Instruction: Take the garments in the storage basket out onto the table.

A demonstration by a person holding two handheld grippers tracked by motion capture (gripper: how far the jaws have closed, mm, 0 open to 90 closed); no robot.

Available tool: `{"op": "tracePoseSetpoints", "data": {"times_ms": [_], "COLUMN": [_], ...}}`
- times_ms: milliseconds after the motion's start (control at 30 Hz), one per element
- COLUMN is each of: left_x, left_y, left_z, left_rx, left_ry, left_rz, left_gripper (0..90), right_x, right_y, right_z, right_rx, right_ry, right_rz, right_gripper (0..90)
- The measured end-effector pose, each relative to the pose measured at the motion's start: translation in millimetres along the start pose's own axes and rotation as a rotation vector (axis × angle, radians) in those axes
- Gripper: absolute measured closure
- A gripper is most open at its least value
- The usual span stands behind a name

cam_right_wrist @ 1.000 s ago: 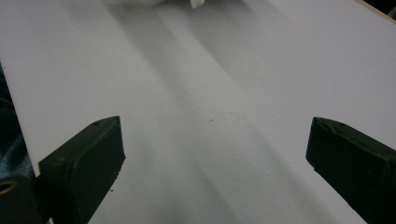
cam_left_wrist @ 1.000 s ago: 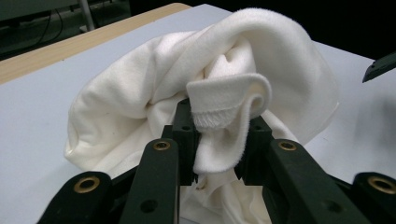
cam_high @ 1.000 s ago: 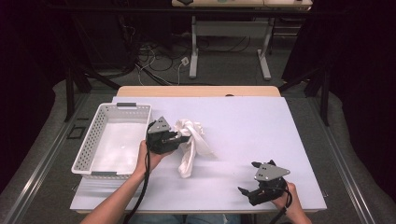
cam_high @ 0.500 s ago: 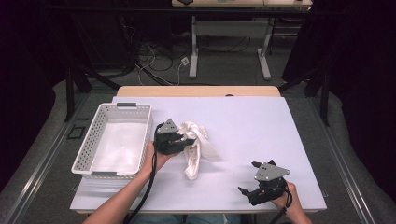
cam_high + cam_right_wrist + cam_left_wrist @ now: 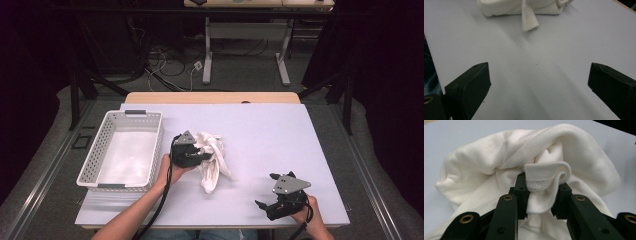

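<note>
Where cables snake, a white table [image 5: 280, 130] stands.

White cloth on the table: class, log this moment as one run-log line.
left hand-held gripper: shut on white cloth | right hand-held gripper: open, resting apart | white slatted basket: empty

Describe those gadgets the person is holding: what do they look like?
Each hand carries a black two-jaw gripper. The left gripper and right gripper both wear a grey three-cornered plate on top, and a black cable trails back from each along the forearm. Up close, the left gripper's jaws are black bars with brass-ringed holes. The forearms are bare, with no sleeves showing.
</note>
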State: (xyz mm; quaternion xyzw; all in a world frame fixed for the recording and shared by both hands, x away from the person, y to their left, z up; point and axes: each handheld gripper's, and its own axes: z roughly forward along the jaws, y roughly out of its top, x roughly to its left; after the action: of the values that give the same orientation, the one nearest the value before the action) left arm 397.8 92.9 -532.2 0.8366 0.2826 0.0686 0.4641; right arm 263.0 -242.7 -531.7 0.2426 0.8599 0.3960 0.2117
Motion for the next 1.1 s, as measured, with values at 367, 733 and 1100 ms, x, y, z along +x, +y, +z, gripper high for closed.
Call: {"op": "tracePoseSetpoints", "data": {"times_ms": [367, 733, 1100], "left_x": [-4.7, -12.3, -35.1], "left_y": [-9.5, -6.0, 0.5], "left_z": [14.6, 9.3, -22.4], "left_rx": [0.056, 0.043, -0.010], "left_ry": [-0.001, 0.023, 0.060], "left_rz": [0.001, 0.016, 0.043], "left_gripper": [69.8, 53.8, 14.1], "right_x": [0.1, 0.1, 0.0], "right_y": [0.0, 0.3, 0.0], "right_z": [-1.1, -1.5, -2.1], "right_rx": [0.006, 0.009, 0.007], "right_ry": [-0.005, 0.001, -0.004], "right_rz": [-0.006, -0.010, -0.004], "right_gripper": [3.7, 3.8, 3.9]}}
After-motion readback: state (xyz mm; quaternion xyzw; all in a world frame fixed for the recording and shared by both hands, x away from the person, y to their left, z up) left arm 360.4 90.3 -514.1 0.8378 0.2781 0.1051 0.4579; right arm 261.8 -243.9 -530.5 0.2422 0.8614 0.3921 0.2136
